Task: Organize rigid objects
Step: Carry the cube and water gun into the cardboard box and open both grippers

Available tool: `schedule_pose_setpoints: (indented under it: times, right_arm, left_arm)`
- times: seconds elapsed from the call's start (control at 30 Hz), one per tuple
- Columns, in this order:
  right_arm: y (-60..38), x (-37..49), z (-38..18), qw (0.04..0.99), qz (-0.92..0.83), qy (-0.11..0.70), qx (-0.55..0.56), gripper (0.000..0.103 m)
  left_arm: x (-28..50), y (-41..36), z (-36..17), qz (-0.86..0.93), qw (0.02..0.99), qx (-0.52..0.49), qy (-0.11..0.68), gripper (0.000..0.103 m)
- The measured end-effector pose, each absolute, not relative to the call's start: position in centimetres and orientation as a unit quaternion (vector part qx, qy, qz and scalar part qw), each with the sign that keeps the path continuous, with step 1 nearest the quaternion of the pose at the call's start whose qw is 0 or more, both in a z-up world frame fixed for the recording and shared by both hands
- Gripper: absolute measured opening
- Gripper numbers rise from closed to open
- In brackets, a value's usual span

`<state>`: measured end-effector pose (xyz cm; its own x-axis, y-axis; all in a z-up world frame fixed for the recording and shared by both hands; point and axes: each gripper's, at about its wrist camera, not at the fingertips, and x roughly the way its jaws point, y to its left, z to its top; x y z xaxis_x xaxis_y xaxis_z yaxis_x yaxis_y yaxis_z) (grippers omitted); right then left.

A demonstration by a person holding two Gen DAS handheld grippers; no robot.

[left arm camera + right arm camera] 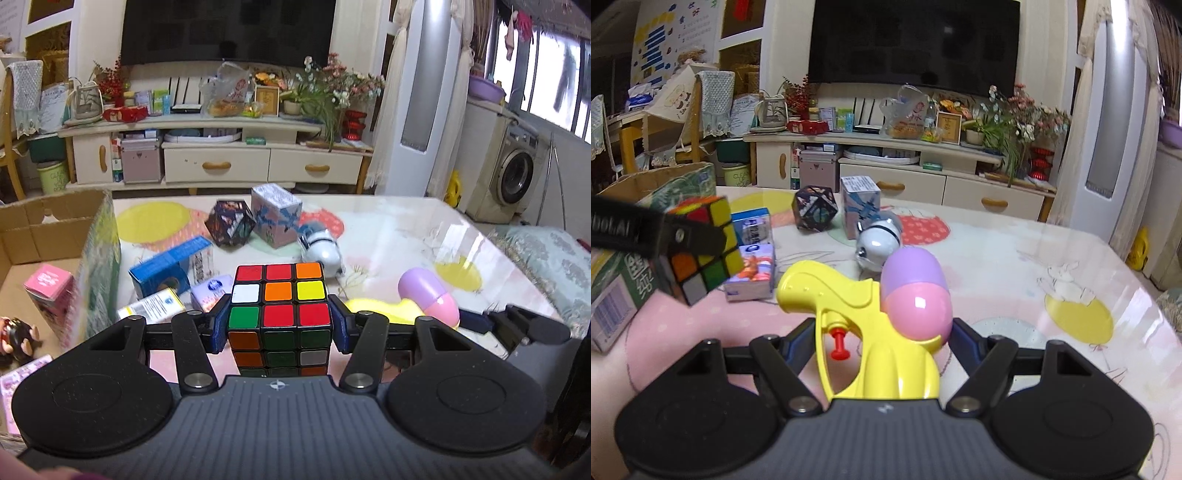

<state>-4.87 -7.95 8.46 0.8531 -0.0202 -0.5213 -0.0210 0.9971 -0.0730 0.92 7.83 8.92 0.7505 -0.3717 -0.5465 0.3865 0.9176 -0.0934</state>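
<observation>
1. Left tongs [279, 325] clenched on the Rubik's cube [279, 306], blue pads pressed against its two side faces; cube lifted clear of the table [388, 236], as the right wrist view shows it hanging in the air beside the cardboard box [40, 236]
2. Right tongs [882, 336] closed around the yellow water pistol [849, 314], gripped near the body behind the trigger; pink and purple capsule-shaped tank [916, 291] riding on top, clear of the pads
3. Step in hand, judging by this: carrying two picked items toward the box, where a pink carton [48, 291] and a small figurine [18, 338] already lie
4. Next move for the left: swing across the box's near wall [99, 266], lower inside, then release onto bare cardboard
5. Next move for the right: wait or follow behind, avoiding a clash of tongs at the opening
6. Left on the table to sort: blue box [170, 266], dark polyhedron [229, 222], patterned carton [277, 218], white toy [321, 251]
</observation>
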Motion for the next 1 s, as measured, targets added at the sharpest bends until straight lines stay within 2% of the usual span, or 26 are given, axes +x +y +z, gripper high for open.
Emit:
schedule_pose_setpoints:
  times: [0.47,1.0]
  right_arm:
    - [-1.9,-5.8,12.5,0.97,0.052,0.224,-0.077,0.076]
    - [8.9,-4.9,16.1,0.962,0.17,0.174,-0.123,0.076]
  left_arm:
    - [1.3,14.3,13.1,-0.161,0.954,-0.04,0.248,0.065]
    - [3.9,21.9,14.1,-0.043,0.964,-0.093,0.246,0.064]
